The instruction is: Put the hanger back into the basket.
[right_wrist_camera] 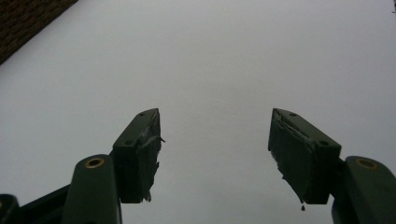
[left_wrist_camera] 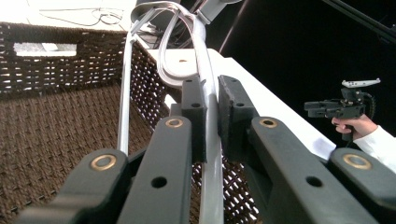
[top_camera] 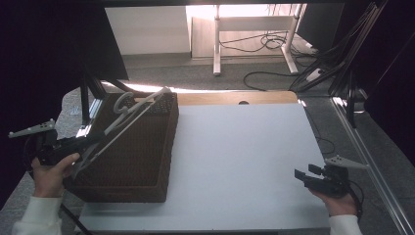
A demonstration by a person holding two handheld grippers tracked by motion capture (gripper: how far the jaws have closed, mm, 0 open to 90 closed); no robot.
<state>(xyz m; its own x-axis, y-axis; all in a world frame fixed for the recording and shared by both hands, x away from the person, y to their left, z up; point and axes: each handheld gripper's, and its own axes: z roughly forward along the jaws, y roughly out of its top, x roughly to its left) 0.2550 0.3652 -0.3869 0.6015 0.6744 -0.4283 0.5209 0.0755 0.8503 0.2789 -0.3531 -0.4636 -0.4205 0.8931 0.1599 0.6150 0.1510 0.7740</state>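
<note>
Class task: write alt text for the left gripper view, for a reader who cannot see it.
The left tool is shut on a grey plastic hanger above a brown woven basket. Farther right, a hand holds the right tool over the white table.

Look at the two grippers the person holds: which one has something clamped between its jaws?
The left gripper, over the brown woven basket, is shut on a grey clothes hanger. The right gripper has jaws apart with nothing between them, above the white tabletop.

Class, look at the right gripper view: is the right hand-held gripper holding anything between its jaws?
No: the right hand-held gripper has its jaws spread apart, with nothing between them but the bare white table.
</note>
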